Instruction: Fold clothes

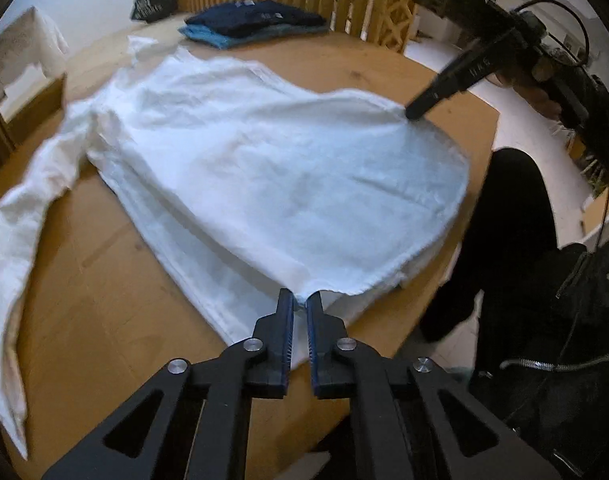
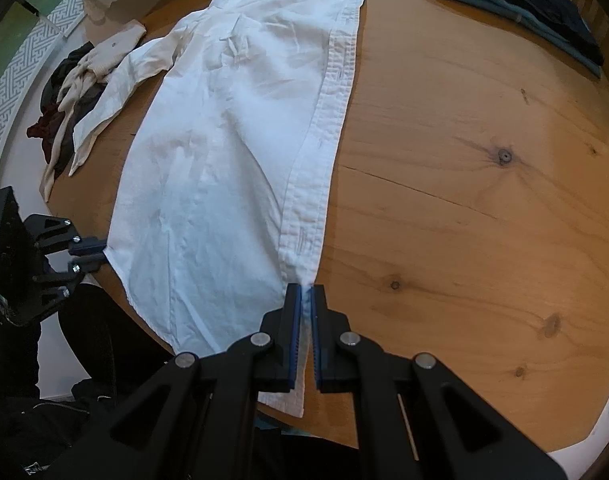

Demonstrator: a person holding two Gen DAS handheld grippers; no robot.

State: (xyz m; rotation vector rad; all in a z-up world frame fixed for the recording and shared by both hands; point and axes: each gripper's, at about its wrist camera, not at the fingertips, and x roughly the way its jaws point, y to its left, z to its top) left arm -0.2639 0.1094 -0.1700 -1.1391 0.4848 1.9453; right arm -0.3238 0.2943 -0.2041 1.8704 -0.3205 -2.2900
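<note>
A white shirt [image 2: 232, 152] lies spread flat on the round wooden bench [image 2: 464, 200], folded lengthwise so that its button placket runs along the edge facing the bare middle of the bench. One sleeve [image 1: 20, 216] trails off the shirt's far side, reaching toward the bench rim.

The left gripper [image 1: 300, 300] comes in low and nearly level with the bench, its two blue-padded fingers drawn close together with a hem corner of the shirt pinched between their tips. In the right wrist view the same gripper [image 2: 98, 254] shows at the bench edge, fingers pointing at the shirt's hem corner and touching it.

The right gripper [image 2: 306, 290] is likewise pressed together, nipping the hem end of the placket, with a strip of white cloth hanging down between its fingers. From the left wrist view it [image 1: 414, 112] slants down steeply onto the opposite hem corner, held by a hand [image 1: 544, 96] above the shirt's edge.

Beyond the shirt's collar end sits a stack of folded dark clothes [image 1: 256, 24], well apart from it. A heap of unfolded garments [image 2: 70, 96] lies just beside the sleeve, off the bench rim.
</note>
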